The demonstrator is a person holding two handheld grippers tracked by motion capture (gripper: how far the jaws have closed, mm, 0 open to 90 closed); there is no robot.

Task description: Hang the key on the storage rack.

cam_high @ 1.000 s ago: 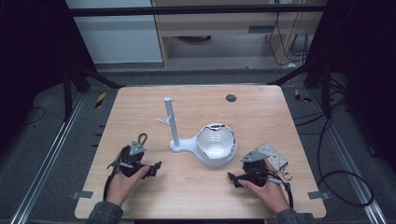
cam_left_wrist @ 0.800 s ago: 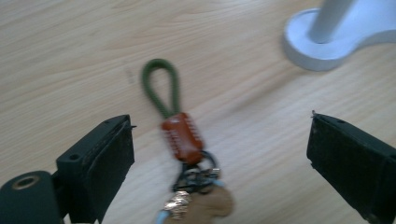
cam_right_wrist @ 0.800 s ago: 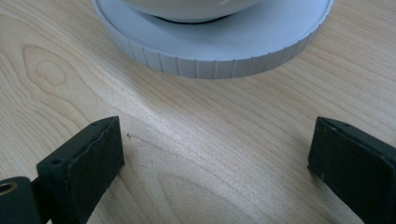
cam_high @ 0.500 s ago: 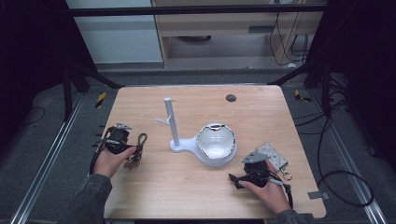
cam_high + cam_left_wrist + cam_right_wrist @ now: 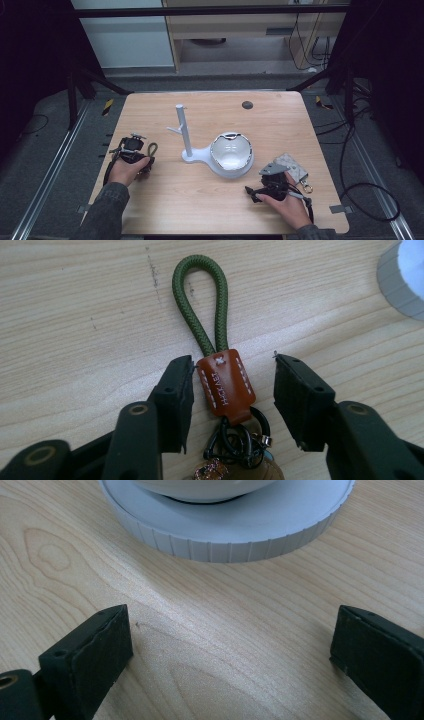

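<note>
left tongs (image 5: 232, 405) now spread around keychain (image 5: 220, 375), moved nearer the stand (image 5: 187, 145)

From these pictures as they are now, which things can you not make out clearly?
- Keychain, left gripper view: the rings and brown piece below the leather tab are cut by the bottom edge.
- Bowl, right gripper view: cut off by the top edge.
- Grey pouch, high view: partly behind the right claw; too small to identify.

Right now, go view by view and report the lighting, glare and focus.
High view: dim surroundings, lit table, glare inside the white bowl. Left gripper view: leather tab and green cord loop sharp, even light. Right gripper view: wood grain crisp, soft sheen, ribbed white base in focus.
</note>
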